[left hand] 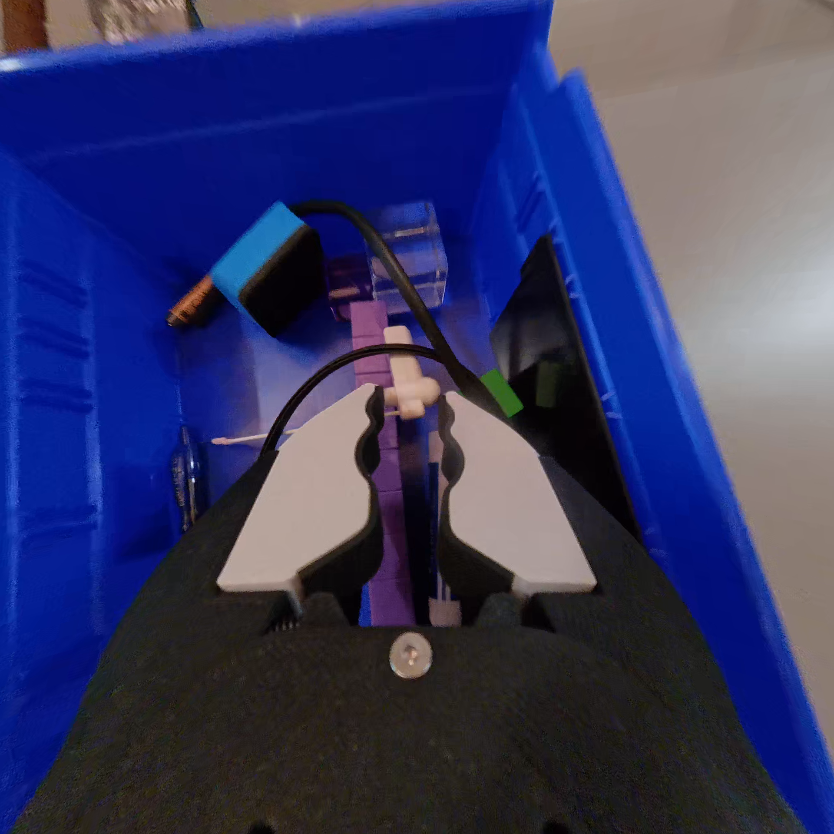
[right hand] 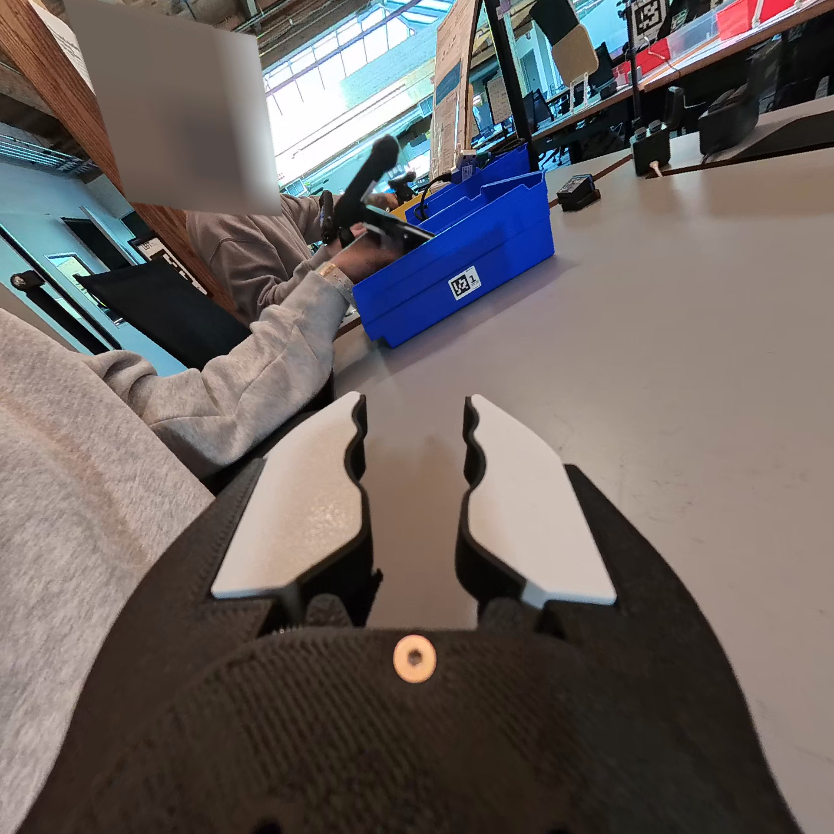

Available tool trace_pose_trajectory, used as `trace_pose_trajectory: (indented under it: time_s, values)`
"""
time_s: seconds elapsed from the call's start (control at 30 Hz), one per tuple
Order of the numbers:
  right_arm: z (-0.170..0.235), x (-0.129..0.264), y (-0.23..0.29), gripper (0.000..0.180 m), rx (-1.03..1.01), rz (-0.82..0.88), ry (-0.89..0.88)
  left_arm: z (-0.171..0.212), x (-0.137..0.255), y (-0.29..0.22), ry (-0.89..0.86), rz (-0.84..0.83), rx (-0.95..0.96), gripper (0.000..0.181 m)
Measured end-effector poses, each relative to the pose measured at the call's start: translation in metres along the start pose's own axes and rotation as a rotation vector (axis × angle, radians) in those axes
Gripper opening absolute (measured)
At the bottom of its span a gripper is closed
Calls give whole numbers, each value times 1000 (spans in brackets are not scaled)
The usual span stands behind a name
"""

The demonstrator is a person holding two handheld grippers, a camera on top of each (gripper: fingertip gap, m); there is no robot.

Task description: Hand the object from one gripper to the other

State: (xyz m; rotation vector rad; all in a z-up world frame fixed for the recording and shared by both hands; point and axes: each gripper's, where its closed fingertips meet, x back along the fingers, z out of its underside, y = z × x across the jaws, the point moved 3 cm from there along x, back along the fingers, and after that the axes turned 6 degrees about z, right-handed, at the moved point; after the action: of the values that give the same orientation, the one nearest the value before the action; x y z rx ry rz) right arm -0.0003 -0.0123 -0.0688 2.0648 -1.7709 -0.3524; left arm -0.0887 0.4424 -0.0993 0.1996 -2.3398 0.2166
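Blue plastic walls of a bin (left hand: pixel 271 135) close around the left claw (left hand: pixel 410 399), whose jaws stand apart down among the clutter: a small white plastic piece (left hand: pixel 406 379) lies right between their tips, over a purple strip (left hand: pixel 370 343) and under a looping black cable (left hand: pixel 397 271). The right claw (right hand: pixel 414 401) waits over the bare grey table (right hand: pixel 677 361), jaws apart and empty. The bin (right hand: pixel 474 271) carries a square black-and-white code sticker (right hand: pixel 465 283) (I leave its marks unread).
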Motion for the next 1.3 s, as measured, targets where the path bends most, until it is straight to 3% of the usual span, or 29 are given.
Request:
trace_pose_trajectory:
  time_s: [0.4, 0.63, 0.83, 0.97, 1.13, 1.3]
  values:
    - [-1, 0, 0, 42, -16, -8, -9, -65, 113, -10, -573, 279, 301, 23]
    - [-1, 0, 3, 42, -16, -15, -14, -73, 137, -5, -796, 482, 514, 24]
    - [-2, 0, 5, 42, -16, -19, -17, -69, 151, 12, -1076, 929, 848, 22]
    - [-2, 0, 4, 42, -21, -20, -16, -67, 151, 16, -1105, 891, 853, 22]
    - [-2, 0, 4, 42, -25, -21, -16, -77, 169, 5, -1165, 1092, 875, 22]
    - [-2, 1, 5, 42, -29, -25, -20, -82, 155, -4, -1027, 750, 719, 23]
